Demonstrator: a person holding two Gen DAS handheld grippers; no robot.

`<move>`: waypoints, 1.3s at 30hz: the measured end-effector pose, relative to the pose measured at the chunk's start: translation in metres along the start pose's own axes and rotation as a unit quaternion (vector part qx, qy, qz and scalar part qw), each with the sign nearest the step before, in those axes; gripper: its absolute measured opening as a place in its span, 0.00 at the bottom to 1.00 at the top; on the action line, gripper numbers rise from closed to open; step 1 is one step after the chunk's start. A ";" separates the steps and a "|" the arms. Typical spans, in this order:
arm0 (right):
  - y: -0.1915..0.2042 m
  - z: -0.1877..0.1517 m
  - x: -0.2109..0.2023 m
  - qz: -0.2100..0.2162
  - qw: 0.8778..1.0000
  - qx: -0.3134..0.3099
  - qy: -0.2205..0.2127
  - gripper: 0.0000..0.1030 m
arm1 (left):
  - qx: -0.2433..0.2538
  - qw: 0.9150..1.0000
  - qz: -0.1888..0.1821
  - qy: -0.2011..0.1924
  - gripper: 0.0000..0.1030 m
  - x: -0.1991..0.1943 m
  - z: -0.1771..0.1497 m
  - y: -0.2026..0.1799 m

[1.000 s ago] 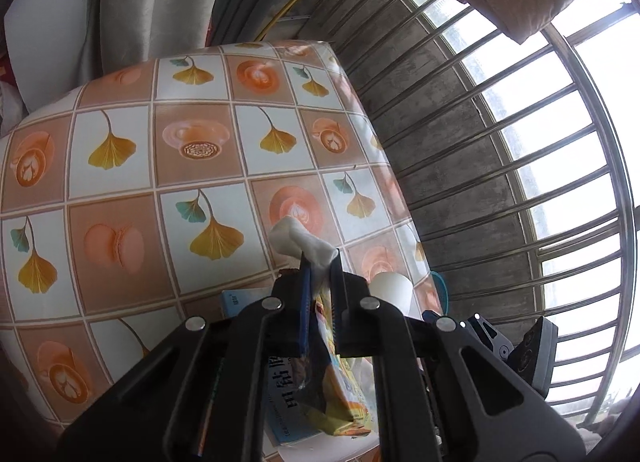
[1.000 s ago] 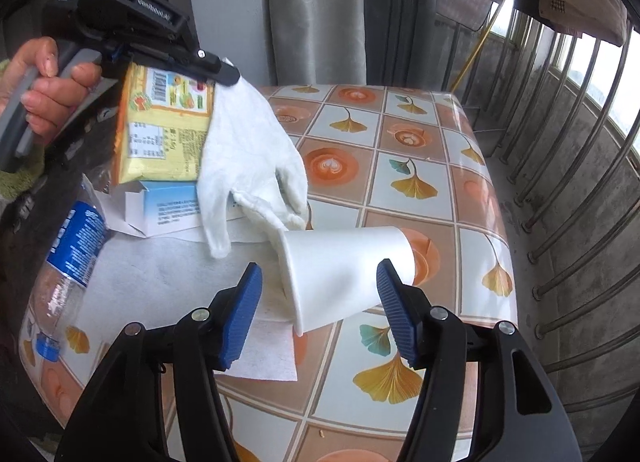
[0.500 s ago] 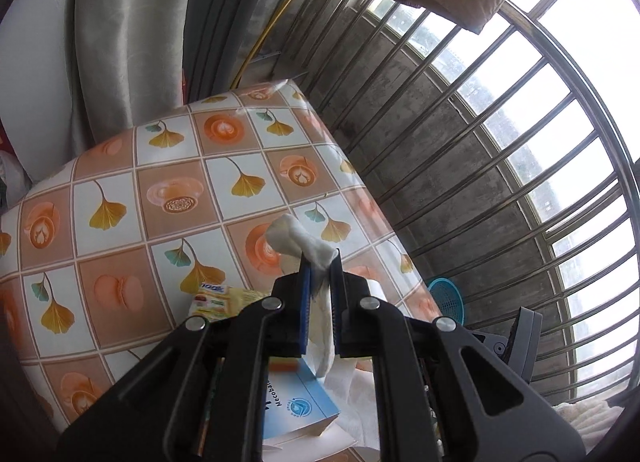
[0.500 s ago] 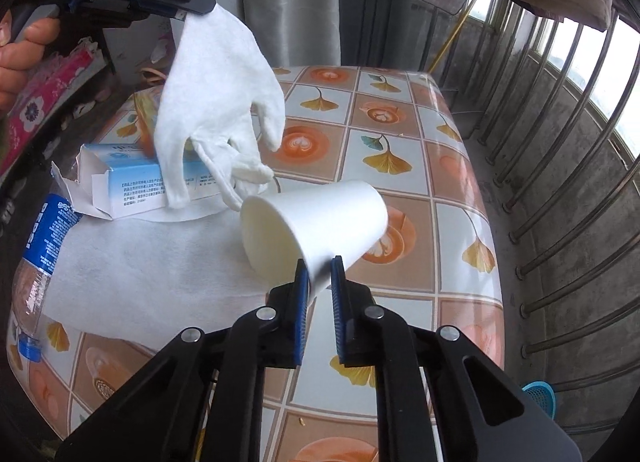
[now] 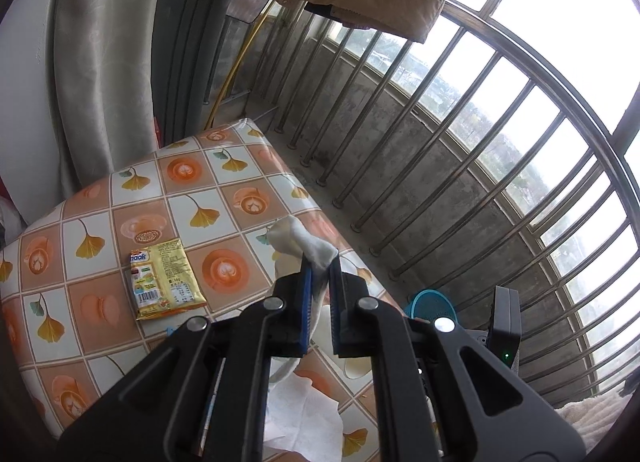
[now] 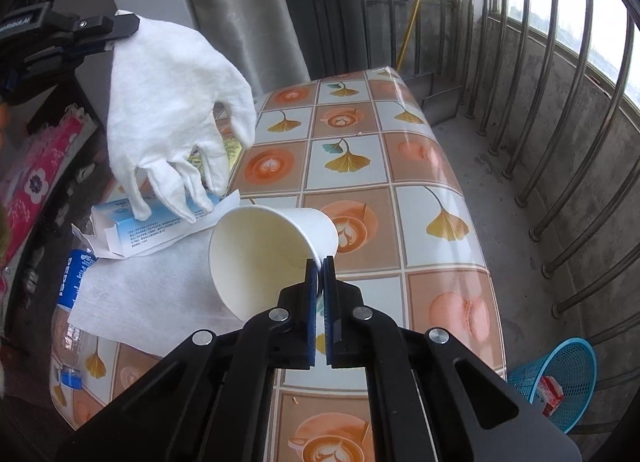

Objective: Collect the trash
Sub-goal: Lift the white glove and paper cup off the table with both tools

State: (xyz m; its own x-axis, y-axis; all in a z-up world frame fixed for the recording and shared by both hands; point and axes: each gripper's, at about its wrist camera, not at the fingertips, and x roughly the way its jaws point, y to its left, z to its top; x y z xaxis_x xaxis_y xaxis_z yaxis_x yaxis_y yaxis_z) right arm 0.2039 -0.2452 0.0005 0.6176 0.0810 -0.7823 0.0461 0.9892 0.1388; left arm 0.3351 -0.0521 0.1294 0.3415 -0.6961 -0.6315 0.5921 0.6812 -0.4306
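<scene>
Left gripper [image 6: 120,28] clamped on a white cotton glove [image 6: 172,110], glove dangling above a blue carton [image 6: 152,222] and white tissue sheet [image 6: 160,286]; right gripper [image 6: 319,266] pinched shut on the paper cup [image 6: 264,254] rim, cup tilted over the tiled table [image 6: 420,222]; blue mesh bin [image 6: 560,378] on the floor, far right.

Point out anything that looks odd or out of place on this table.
The yellow snack packet lies alone on the tablecloth, apart from the other litter. The blue-and-white carton is torn open, flaps splayed. The paper cup is pinched by its rim and tilted sideways.
</scene>
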 end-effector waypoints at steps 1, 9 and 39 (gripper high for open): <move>-0.003 0.000 -0.004 0.000 1.000 0.005 -0.004 0.03 | 0.002 1.000 0.000 -0.003 0.05 -0.001 -0.001 -0.005; -0.027 -0.008 -0.038 -0.004 0.999 0.037 -0.035 0.03 | 0.023 0.999 -0.004 -0.026 0.05 -0.008 -0.015 -0.049; -0.078 -0.048 -0.122 -0.108 0.986 0.095 -0.089 0.03 | 0.068 0.995 -0.013 -0.073 0.04 0.022 -0.084 -0.154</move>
State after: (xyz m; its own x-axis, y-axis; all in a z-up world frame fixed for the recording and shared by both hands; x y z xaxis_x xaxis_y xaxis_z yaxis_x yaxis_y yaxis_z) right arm 0.0871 -0.3264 0.0554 0.7039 -0.1675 -0.6902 0.3273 0.9390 0.1059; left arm 0.1905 -0.1530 0.1275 0.4211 -0.7458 -0.5162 0.6927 0.6318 -0.3478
